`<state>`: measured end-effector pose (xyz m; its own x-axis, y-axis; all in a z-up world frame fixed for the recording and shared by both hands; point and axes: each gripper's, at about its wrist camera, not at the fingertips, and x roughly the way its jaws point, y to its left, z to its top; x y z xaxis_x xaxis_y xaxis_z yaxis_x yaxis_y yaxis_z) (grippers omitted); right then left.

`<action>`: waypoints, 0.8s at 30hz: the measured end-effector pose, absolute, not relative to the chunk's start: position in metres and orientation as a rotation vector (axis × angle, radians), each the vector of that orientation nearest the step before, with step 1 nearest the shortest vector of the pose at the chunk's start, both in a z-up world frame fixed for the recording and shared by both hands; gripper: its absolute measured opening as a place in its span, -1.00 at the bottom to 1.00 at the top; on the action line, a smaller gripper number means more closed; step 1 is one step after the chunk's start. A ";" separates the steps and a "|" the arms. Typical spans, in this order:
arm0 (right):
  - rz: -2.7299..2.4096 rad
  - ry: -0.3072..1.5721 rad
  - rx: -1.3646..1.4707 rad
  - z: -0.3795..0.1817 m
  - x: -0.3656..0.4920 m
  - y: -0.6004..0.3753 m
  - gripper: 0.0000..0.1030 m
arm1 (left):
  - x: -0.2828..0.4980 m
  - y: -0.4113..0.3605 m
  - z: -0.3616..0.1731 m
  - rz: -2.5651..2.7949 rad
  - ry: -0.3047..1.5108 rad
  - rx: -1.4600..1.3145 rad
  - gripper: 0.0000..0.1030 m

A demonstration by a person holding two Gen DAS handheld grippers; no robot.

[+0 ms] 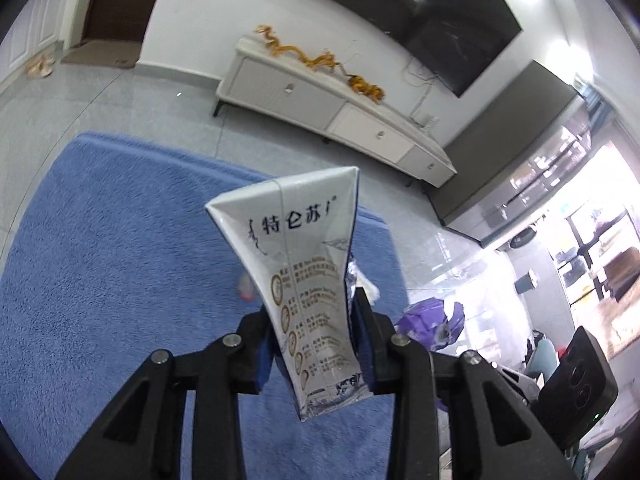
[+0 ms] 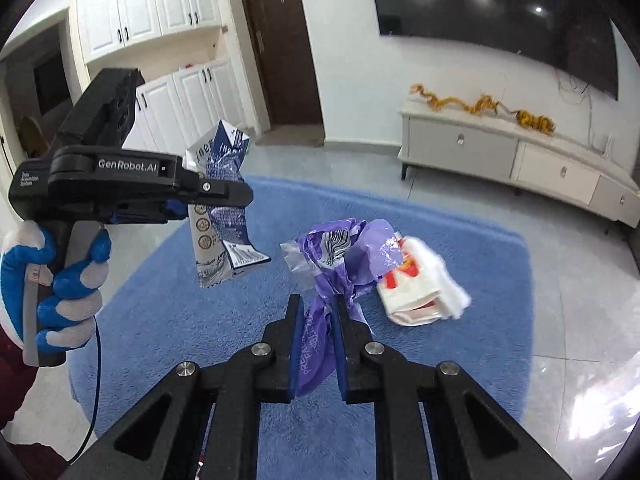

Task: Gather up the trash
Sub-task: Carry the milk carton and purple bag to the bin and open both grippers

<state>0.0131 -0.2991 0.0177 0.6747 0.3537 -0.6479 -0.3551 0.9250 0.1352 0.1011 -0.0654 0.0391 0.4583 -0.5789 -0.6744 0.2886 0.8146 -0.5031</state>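
Observation:
My left gripper [image 1: 312, 312] is shut on a squashed white and blue milk carton [image 1: 304, 272] and holds it in the air above the blue rug [image 1: 120, 240]. The carton [image 2: 224, 208] and left gripper [image 2: 236, 196] also show at the left of the right wrist view. My right gripper [image 2: 316, 304] is shut on a crumpled purple plastic bag [image 2: 344, 256], held above the rug [image 2: 200, 320]. The purple bag [image 1: 428, 320] also shows at the right of the left wrist view. A white and red crumpled wrapper [image 2: 420, 288] lies on the rug just right of the bag.
A white TV cabinet [image 2: 520, 156] stands along the far wall under a dark screen [image 2: 500, 12]. Grey tiled floor [image 2: 580, 320] surrounds the rug. A small reddish scrap [image 1: 246, 290] lies on the rug. A brown door [image 2: 280, 40] and white cupboards [image 2: 180, 92] stand at the back left.

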 end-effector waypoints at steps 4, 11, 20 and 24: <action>0.368 0.677 0.002 0.039 -0.008 -0.322 -0.74 | 0.082 -0.089 0.057 -0.601 0.935 -0.302 -0.37; 0.267 0.628 0.032 0.055 -0.043 -0.373 -0.74 | 0.053 -0.154 0.080 -0.698 0.930 -0.218 -0.37; 0.101 0.605 0.111 0.052 -0.089 -0.464 -0.74 | 0.014 -0.270 0.083 -0.833 0.974 -0.083 -0.37; 0.017 0.633 0.145 0.036 -0.112 -0.504 -0.74 | -0.006 -0.322 0.071 -0.894 1.012 -0.001 -0.37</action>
<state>-0.1116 -0.5036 0.0359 0.8062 0.0603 -0.5886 0.0285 0.9897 0.1404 -0.0061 -0.3221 0.0710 0.2191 -0.6466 -0.7307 0.6455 0.6577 -0.3884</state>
